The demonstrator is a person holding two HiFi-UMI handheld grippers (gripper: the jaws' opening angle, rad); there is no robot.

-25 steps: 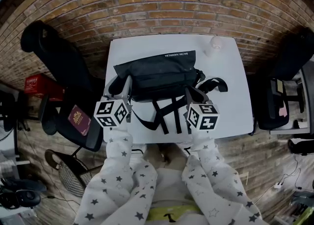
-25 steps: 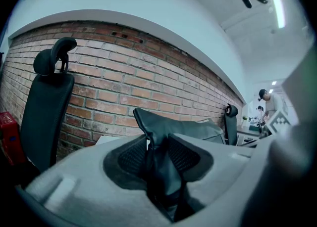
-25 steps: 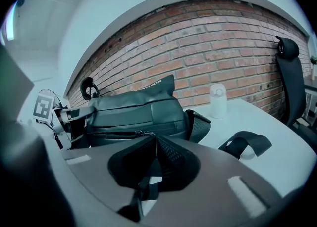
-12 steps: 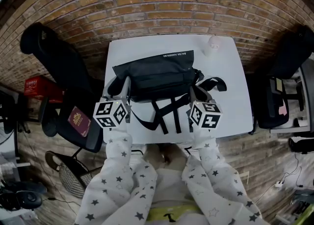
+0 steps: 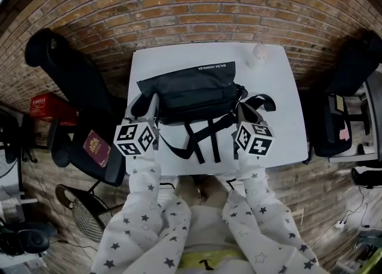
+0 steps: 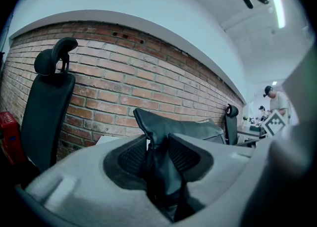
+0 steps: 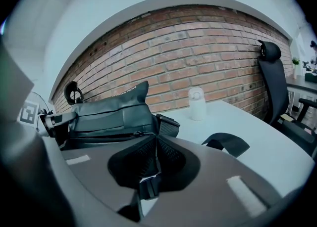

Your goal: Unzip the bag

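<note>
At the centre of the frame, on a white table (image 5: 280, 88) against the brick wall (image 5: 191, 4), the black bag (image 5: 194, 91) lies flat, its straps (image 5: 203, 138) trailing toward the lower edge. The left gripper (image 6: 158, 142) is clamped on a raised fold of the bag's fabric at its left end. The right gripper (image 7: 155, 144) has its jaws all but together, pinching a thin tab (image 7: 157, 164) by the zip line at the right end, too small to identify further.

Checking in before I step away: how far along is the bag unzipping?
Done: left gripper clamps the bag by its end fabric. In hand: right gripper is pinched at the zipper pull. Left: the zipper looks closed; draw it open.
</note>
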